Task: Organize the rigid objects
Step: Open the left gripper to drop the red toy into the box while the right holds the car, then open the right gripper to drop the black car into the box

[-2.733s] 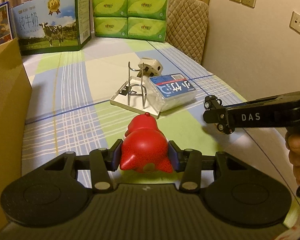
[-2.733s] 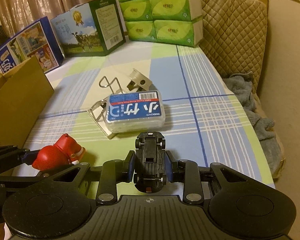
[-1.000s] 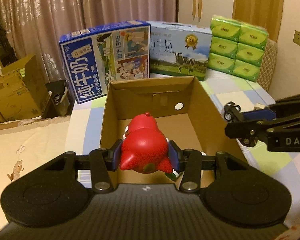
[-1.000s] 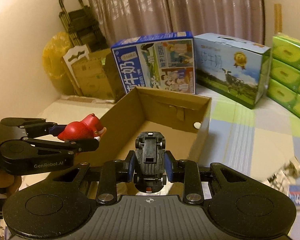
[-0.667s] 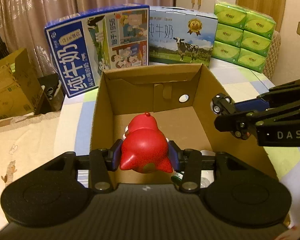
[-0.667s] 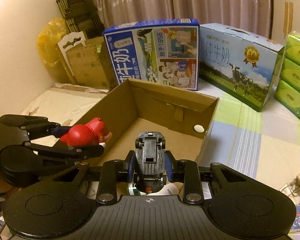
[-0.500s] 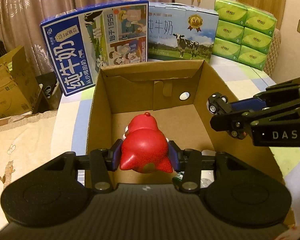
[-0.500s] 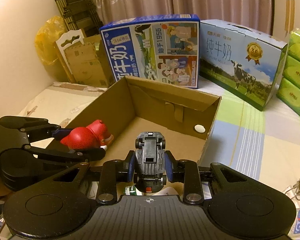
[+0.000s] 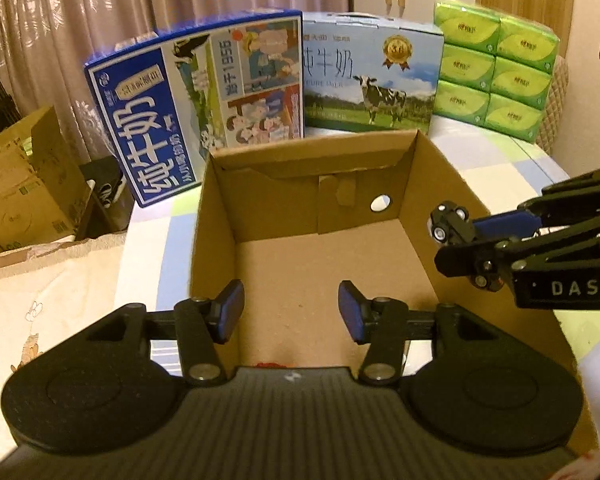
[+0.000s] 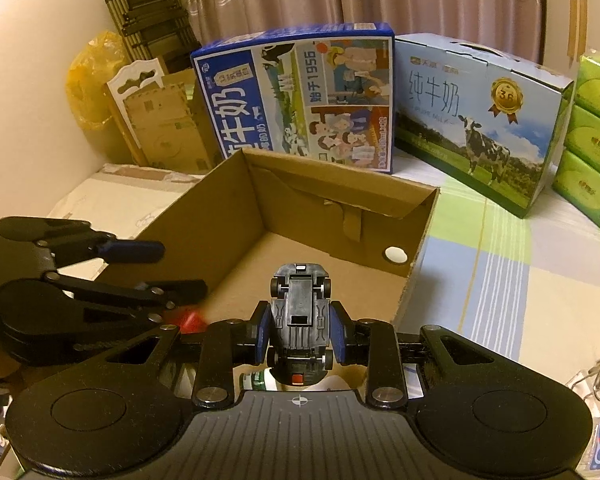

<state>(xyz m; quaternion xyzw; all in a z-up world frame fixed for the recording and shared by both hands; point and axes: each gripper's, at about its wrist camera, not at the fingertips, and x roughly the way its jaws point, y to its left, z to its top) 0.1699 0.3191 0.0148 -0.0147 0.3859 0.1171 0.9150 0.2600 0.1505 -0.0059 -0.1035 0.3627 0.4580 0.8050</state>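
The red toy [image 10: 191, 319] has dropped from the left gripper [image 9: 291, 312], whose jaws have just opened empty, into the cardboard box [image 9: 440, 184]. The right gripper [image 10: 300, 332] clamps the toy car [image 10: 300, 320] by its 2 sides over the box; it looks light, hard and slick.

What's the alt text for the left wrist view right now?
The left gripper, its jaws just opened and nothing between them, hangs over an open cardboard box. At right, the right gripper holds a black toy car above the box's edge.
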